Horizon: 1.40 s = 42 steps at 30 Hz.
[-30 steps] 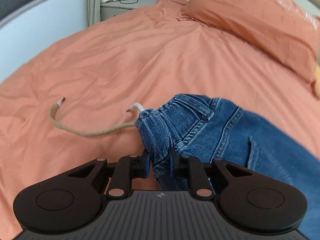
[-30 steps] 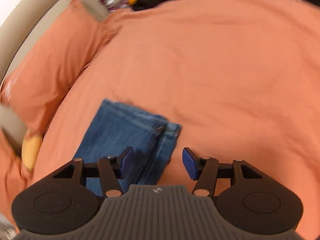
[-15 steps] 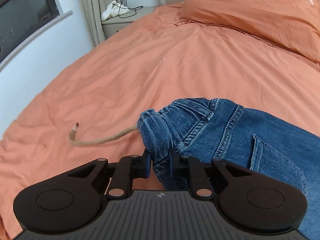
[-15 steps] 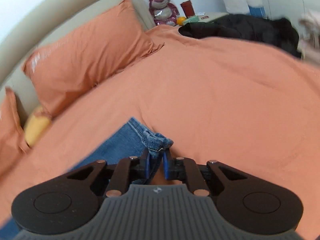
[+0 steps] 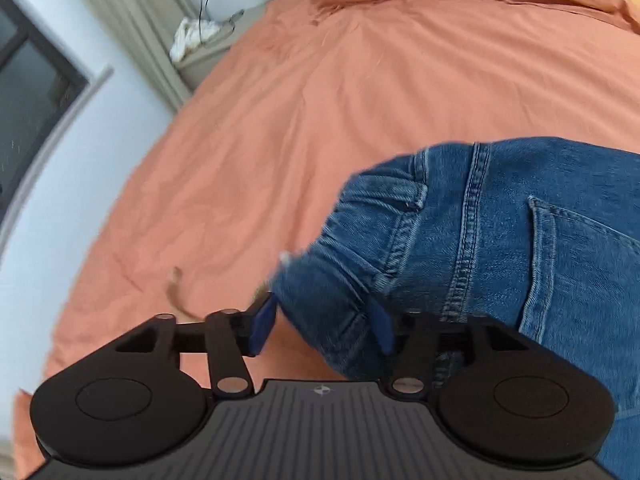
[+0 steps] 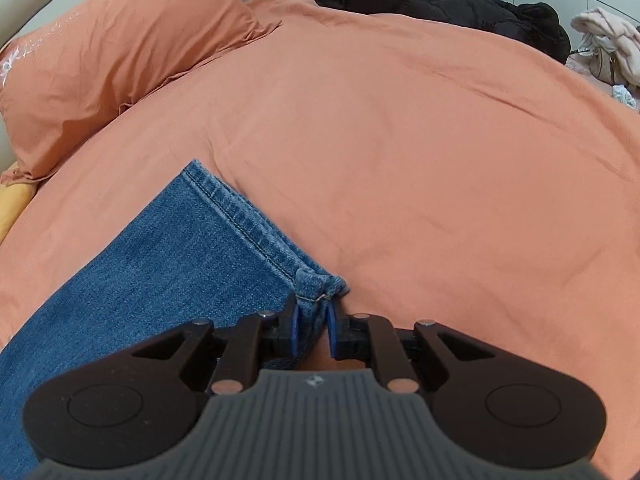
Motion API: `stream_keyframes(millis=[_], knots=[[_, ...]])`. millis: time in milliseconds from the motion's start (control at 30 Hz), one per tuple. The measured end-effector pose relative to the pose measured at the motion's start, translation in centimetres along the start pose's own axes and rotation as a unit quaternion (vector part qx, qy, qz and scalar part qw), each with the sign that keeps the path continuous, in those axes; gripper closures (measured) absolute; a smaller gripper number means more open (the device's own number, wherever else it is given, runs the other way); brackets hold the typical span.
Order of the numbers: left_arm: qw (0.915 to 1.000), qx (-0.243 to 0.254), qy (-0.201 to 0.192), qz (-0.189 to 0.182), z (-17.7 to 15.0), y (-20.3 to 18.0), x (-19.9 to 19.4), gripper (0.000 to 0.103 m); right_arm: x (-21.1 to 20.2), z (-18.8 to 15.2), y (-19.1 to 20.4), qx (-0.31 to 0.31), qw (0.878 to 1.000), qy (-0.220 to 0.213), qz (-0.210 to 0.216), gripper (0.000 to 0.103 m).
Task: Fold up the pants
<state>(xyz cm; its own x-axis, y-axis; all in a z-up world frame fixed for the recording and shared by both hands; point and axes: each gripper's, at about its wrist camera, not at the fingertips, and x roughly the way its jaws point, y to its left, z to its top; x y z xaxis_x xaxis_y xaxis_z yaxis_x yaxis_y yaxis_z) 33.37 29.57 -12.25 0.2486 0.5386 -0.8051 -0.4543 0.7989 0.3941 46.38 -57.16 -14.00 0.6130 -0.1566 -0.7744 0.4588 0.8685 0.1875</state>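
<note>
Blue jeans (image 5: 500,236) lie on the orange bedspread (image 5: 320,112). In the left wrist view the waistband end with belt loops and a back pocket fills the lower right. My left gripper (image 5: 322,326) is open, its blue pads (image 5: 262,326) spread either side of the bunched waistband. A tan drawstring (image 5: 176,292) trails left of it, blurred. In the right wrist view my right gripper (image 6: 313,330) is shut on the leg hem (image 6: 320,286) of the jeans (image 6: 160,272), which stretch away to the lower left.
Orange pillows (image 6: 120,48) lie at the head of the bed. A black jacket (image 6: 448,8) lies on the far side. A nightstand with a white cloth (image 5: 192,36) and a cable stands past the bed edge, beside curtains and a window.
My left gripper has opened and let go of the waistband, and its view has swung left. My right gripper closed on the leg hem and still holds it.
</note>
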Motion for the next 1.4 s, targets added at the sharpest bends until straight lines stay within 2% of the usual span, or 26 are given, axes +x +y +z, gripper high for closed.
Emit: stream_keyframes(millis=[133, 200, 267, 367, 500, 567, 700, 767, 833, 1000, 1267, 1300, 1400], knots=[[0.9964, 0.069, -0.045, -0.022, 0.6, -0.8, -4.7, 0.042, -0.5, 0.7, 0.8, -0.022, 1.0, -0.001, -0.001, 0.095], [0.9902, 0.104, -0.069, -0.062, 0.9, -2.3, -7.5, 0.044, -1.0, 0.5, 0.9, -0.032, 0.999, -0.006, 0.001, 0.095], [0.9799, 0.137, -0.087, -0.115, 1.3, -4.6, -10.3, 0.052, -1.6, 0.7, 1.0, -0.035, 0.999, -0.015, 0.009, 0.095], [0.959, 0.188, -0.115, -0.178, 1.7, -10.2, -14.0, 0.063, -2.6, 1.1, 1.0, -0.031, 0.999, -0.02, 0.02, 0.095], [0.9165, 0.267, -0.158, -0.252, 1.0, -19.8, -17.6, 0.072, -3.4, 1.1, 0.6, -0.039, 0.999, -0.02, 0.032, 0.095], [0.8994, 0.293, -0.168, -0.277, 0.7, -24.8, -18.8, 0.076, -3.4, 1.1, 0.5, -0.048, 0.998, -0.017, 0.036, 0.095], [0.8738, 0.323, -0.173, -0.319, 0.7, -33.5, -19.3, 0.081, -3.0, 1.3, 0.2, -0.072, 0.996, -0.008, 0.045, 0.095], [0.8649, 0.335, -0.179, -0.328, 0.9, -37.0, -19.1, 0.082, -2.9, 1.5, 0.0, -0.078, 0.995, -0.004, 0.055, 0.095], [0.8627, 0.338, -0.177, -0.332, 1.5, -39.8, -18.4, 0.087, -2.9, 1.7, -0.1, -0.09, 0.994, -0.002, 0.064, 0.095], [0.8696, 0.33, -0.16, -0.33, 3.3, -44.5, -17.0, 0.09, -2.9, 1.9, -0.3, -0.116, 0.99, -0.001, 0.081, 0.095], [0.8777, 0.317, -0.158, -0.323, 4.4, -47.0, -15.5, 0.091, -1.6, 1.9, -0.7, -0.113, 0.989, 0.009, 0.09, 0.095], [0.8771, 0.318, -0.162, -0.321, 4.2, -46.7, -15.8, 0.091, -1.6, 1.9, -0.8, -0.111, 0.99, 0.01, 0.089, 0.095], [0.8665, 0.346, -0.159, -0.323, 2.9, -46.2, -17.2, 0.092, -2.0, 2.0, -0.5, -0.11, 0.99, 0.006, 0.088, 0.095]])
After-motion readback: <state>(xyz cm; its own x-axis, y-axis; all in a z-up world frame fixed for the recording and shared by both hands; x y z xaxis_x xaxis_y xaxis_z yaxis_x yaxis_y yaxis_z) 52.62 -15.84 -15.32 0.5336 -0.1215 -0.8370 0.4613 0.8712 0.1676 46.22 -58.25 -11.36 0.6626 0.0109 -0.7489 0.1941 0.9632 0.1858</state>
